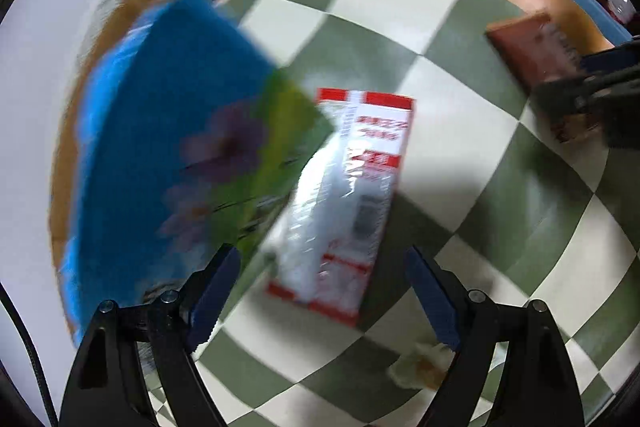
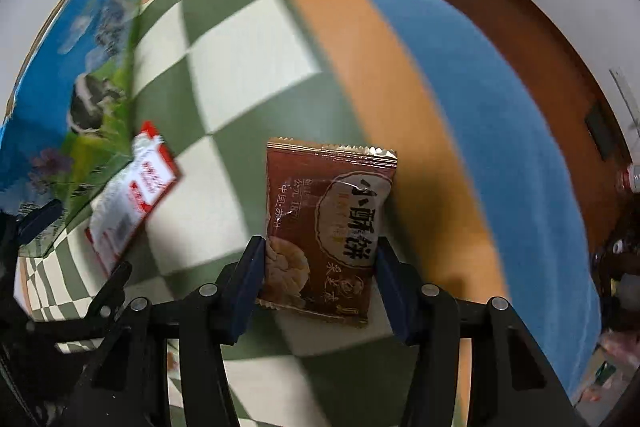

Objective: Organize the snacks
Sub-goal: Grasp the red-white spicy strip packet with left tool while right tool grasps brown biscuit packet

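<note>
Right gripper point(image 2: 318, 283) pinches the brown packet point(image 2: 328, 227) by its near end only — it could slip. Left gripper point(image 1: 320, 299) gapes empty near the red pack point(image 1: 348, 203).

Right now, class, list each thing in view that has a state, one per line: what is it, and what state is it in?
Right gripper: jaws shut on the brown snack packet.
Brown snack packet: sealed, held.
Left gripper: jaws open, holding nothing.
Red-and-white packet: lying flat on the checkered cloth.
Blue box: beside that packet, blurred.
</note>
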Available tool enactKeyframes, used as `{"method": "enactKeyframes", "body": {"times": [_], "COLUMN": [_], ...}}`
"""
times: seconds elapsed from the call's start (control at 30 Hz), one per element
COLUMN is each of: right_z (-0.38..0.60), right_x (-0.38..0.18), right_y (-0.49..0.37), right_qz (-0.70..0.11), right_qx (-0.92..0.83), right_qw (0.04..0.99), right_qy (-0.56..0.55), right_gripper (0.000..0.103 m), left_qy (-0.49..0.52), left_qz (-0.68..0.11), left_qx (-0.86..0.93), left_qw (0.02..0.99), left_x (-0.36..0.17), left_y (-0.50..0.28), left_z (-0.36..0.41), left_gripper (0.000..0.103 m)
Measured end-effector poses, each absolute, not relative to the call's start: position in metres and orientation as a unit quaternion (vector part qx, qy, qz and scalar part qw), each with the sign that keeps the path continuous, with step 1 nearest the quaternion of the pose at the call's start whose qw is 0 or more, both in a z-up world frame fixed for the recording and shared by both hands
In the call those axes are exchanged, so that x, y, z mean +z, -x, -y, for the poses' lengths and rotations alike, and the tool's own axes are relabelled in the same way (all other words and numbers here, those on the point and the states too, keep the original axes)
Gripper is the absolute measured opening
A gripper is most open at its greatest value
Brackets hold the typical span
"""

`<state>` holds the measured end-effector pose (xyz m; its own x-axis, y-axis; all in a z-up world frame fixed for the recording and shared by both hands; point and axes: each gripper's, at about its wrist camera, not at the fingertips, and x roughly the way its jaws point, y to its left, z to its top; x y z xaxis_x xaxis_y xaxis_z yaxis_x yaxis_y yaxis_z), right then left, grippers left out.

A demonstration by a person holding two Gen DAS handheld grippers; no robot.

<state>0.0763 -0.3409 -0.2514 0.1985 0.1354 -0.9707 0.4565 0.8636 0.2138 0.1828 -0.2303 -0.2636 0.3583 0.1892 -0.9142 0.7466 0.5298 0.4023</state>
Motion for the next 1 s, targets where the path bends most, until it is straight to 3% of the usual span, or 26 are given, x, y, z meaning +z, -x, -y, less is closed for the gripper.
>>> {"method": "enactKeyframes", "body": {"times": [0.03,0.13,0.17,0.53,0.63,1.0], "right_z": [0.343,0.347,0.347,0.348,0.352,0.356], "right_x": [-0.252,-0.252,-0.252,-0.254,-0.254,-0.253], "right_y": [-0.073,-0.064,-0.061,-0.054,-0.057,-0.068], "right_qz": [-0.623,-0.621,-0.620,-0.620,-0.621,-0.621], "right_qx": [-0.111,-0.115,-0.114,-0.106,-0.109,-0.125], "right_qw": [0.736,0.735,0.735,0.728,0.722,0.728], "right_qy": [-0.240,-0.248,-0.250,-0.273,-0.285,-0.261], "right_gripper": [0.057,0.057,0.057,0.057,0.058,0.055], "left_qy": [-0.434,-0.397,-0.388,-0.269,-0.236,-0.266], "left_qz": [-0.541,-0.581,-0.585,-0.640,-0.653,-0.659], "left_qx": [-0.211,-0.230,-0.232,-0.237,-0.228,-0.205], "left_qw": [0.688,0.672,0.673,0.680,0.683,0.673], "left_x": [-0.268,-0.278,-0.279,-0.252,-0.248,-0.269], "left_y": [-0.184,-0.188,-0.188,-0.178,-0.193,-0.209], "left_z": [0.234,0.237,0.237,0.218,0.210,0.235], "left_gripper": [0.084,0.058,0.057,0.058,0.062,0.063]}}
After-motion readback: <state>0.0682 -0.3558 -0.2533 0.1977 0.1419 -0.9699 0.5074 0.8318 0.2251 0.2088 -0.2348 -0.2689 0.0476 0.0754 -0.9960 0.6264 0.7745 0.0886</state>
